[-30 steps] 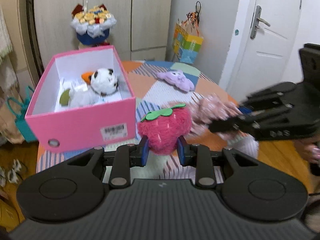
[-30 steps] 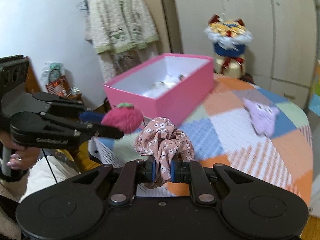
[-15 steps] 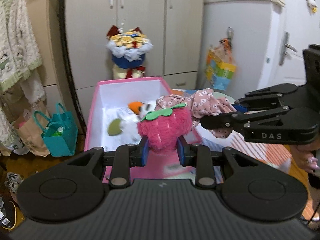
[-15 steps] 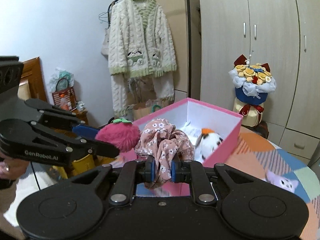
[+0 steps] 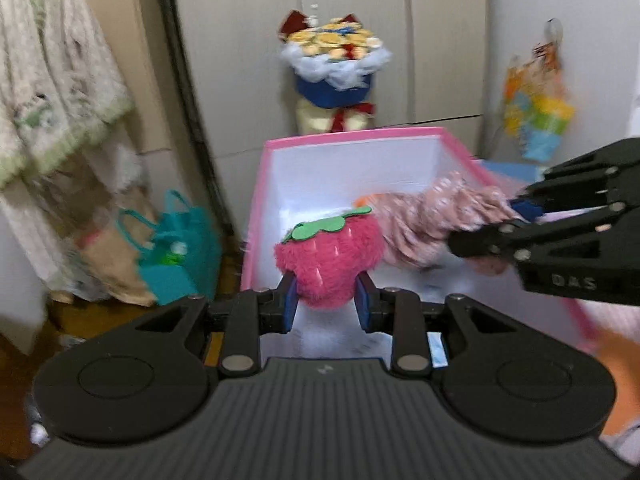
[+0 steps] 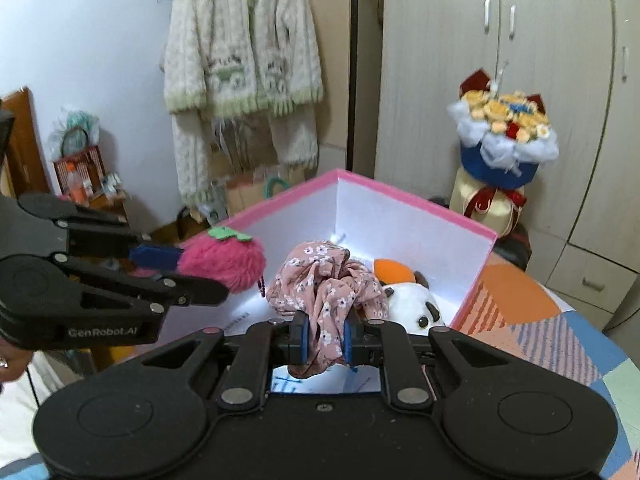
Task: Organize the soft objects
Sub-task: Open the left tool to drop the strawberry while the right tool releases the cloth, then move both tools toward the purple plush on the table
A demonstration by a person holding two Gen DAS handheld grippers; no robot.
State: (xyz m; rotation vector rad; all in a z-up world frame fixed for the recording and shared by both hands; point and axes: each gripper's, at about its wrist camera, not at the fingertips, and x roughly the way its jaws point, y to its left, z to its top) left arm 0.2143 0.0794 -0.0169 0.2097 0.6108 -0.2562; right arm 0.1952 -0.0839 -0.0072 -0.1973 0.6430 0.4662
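While the left gripper (image 5: 326,306) clenches its blue fingers (image 5: 289,307) on a fuzzy pink strawberry plush (image 5: 328,258), the right gripper (image 6: 325,338) pinches a bunched floral scrunchie (image 6: 324,284) the same way; both soft things hang over the open pink box (image 6: 416,210), not resting in it. Only the right wrist view shows the box's contents clearly: a white plush toy (image 6: 412,300) with dark patches and an orange part lies on the white floor of the box, just beyond the scrunchie. From the left wrist view that toy is almost hidden behind the strawberry and the blurred scrunchie, with just a bit of orange peeking out. The right view also takes in the patchwork-covered table (image 6: 560,328) under the box and a knitted cardigan (image 6: 244,48) hanging on the wall. A teal bag (image 5: 180,256) on the floor appears in the left view alone. Both views show the bouquet (image 6: 504,136) by the wardrobe.
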